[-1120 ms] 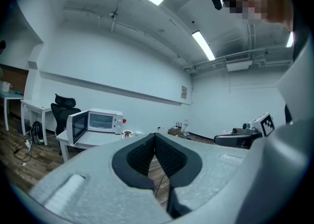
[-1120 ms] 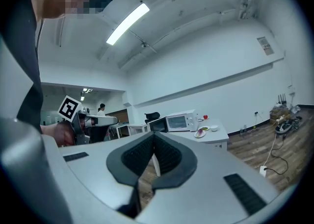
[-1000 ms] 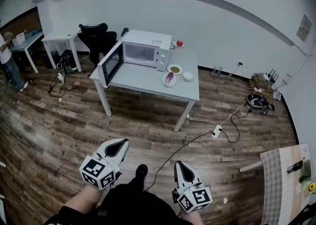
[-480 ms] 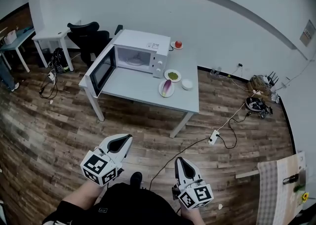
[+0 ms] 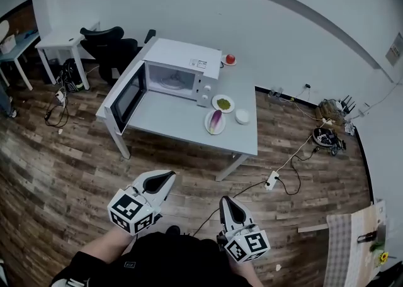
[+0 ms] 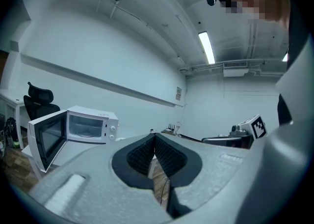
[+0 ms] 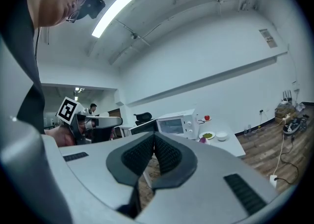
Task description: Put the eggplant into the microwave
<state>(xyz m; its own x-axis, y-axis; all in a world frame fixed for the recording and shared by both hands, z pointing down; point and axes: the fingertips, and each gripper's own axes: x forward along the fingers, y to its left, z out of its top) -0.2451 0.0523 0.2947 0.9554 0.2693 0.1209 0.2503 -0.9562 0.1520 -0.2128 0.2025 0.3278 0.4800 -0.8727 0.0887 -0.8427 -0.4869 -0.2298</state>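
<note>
A purple eggplant (image 5: 215, 119) lies on a white plate on the grey table (image 5: 170, 116), right of the white microwave (image 5: 182, 75). The microwave's door (image 5: 126, 94) stands wide open to the left, and a glass turntable shows inside. Both grippers are held low, far short of the table. My left gripper (image 5: 160, 182) and my right gripper (image 5: 225, 204) each have their jaws pressed together with nothing between them. The left gripper view shows the microwave (image 6: 91, 125) at left, beyond the left gripper (image 6: 154, 137). The right gripper view shows the eggplant (image 7: 202, 140) beyond the right gripper (image 7: 154, 137).
Near the eggplant sit a plate of green food (image 5: 223, 103), a white bowl (image 5: 242, 116) and a red object (image 5: 230, 59). A black chair (image 5: 110, 43) and a white desk (image 5: 60, 46) stand at the back left. A power strip with cables (image 5: 272, 182) lies on the wood floor.
The table and microwave have come nearer and lower in the head view as the person walks toward them. Both grippers stay shut and low.
</note>
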